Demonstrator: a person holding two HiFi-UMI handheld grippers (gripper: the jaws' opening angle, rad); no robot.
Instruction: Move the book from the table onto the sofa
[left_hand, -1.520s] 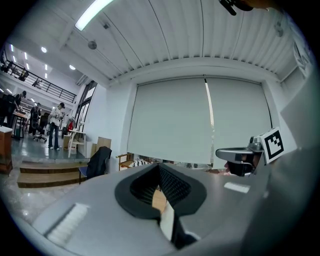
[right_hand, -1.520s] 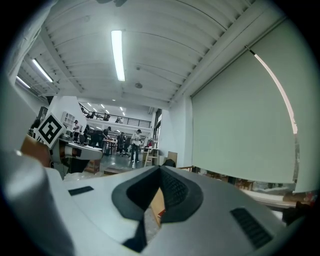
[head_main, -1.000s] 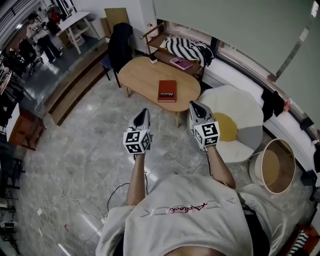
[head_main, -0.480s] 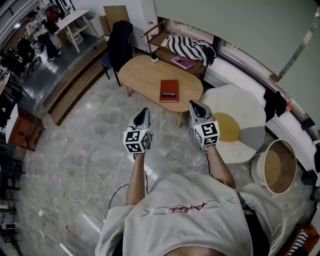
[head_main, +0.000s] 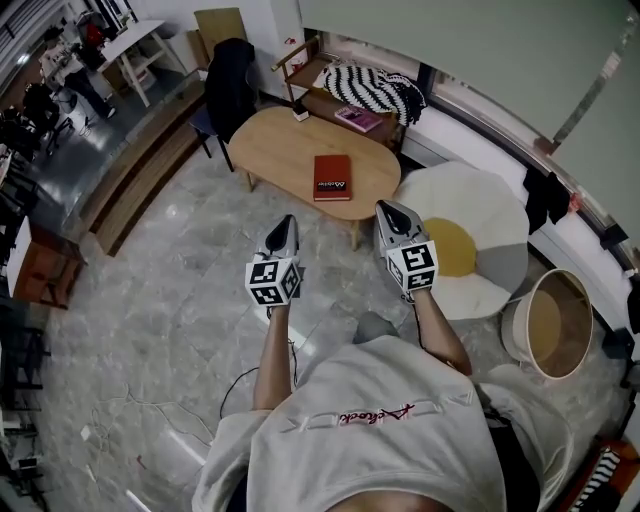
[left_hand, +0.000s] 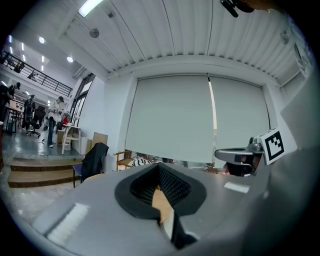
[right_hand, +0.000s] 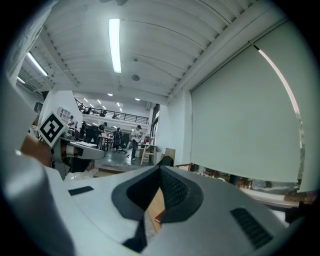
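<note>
The red book (head_main: 332, 178) lies flat on the oval wooden table (head_main: 275, 150), close to the table edge nearest the person. Nothing touches the book, and it is the only thing in that part of the table. A small white thing sits at the far edge of the table, but it is too small to tell what it is.

The left gripper (head_main: 288, 222) and the right gripper (head_main: 386, 209) are held up over the floor on the near side of the table, well apart from it. They are side by side and both point toward the table. The left gripper's fingers are pressed together with nothing between them. The right gripper's fingers are pressed together too, and they hold nothing. Each gripper has a cube with square black-and-white marks on it.

Behind the table is a low wooden seat (head_main: 300, 68) with a black-and-white striped blanket (head_main: 375, 92) on it and a pink book (head_main: 357, 118) beside the blanket. A chair with a black jacket (head_main: 228, 90) stands at the table's left end. By the table's right end lies a big white cushion with a yellow middle (head_main: 465, 245), like a fried egg
</note>
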